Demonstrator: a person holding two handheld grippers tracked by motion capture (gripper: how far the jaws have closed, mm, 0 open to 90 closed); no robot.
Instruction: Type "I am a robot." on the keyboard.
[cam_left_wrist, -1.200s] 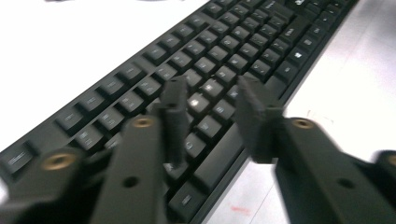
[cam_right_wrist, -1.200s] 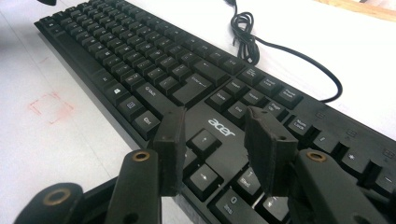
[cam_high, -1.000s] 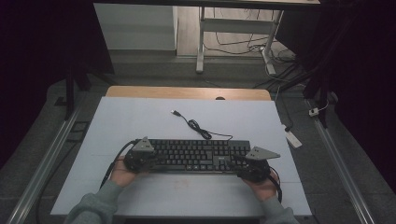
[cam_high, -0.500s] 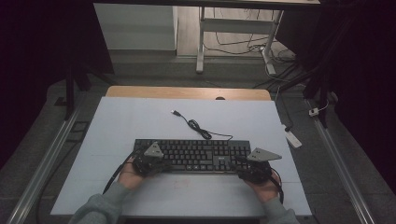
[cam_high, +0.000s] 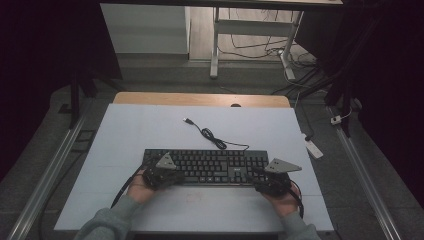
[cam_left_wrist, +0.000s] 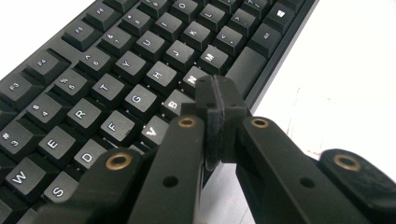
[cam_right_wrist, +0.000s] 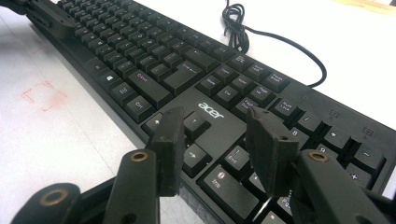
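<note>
Keyboard (cam_high: 206, 166), black, lies flat near the 6 o'clock edge of the white table (cam_high: 150, 125), long side across. Its cable (cam_high: 212, 138) runs off toward 12 o'clock, coiled once, plug end lying loose on the table.

Left gripper (cam_high: 161, 175) sits at the keyboard's 9 o'clock end, at the front edge. Jaws clenched together with nothing between them; in the left gripper view the closed tips (cam_left_wrist: 218, 105) hover by the B/N keys near the space bar. Whether they touch a key can't be told, since the jaws hide the contact point.

Right gripper (cam_high: 272, 182) is at the 3 o'clock end, front edge. Jaws released and spread wide (cam_right_wrist: 215, 140), over the arrow keys and numpad edge; not pressing on anything visible. The keyboard's front lip under them is hidden by the jaw arms.

Both hands partly cut off at 6 o'clock in the high view. Far-left keys blurred in the right gripper view. Faint red mark (cam_right_wrist: 43, 95) on the table, shape unclear.
</note>
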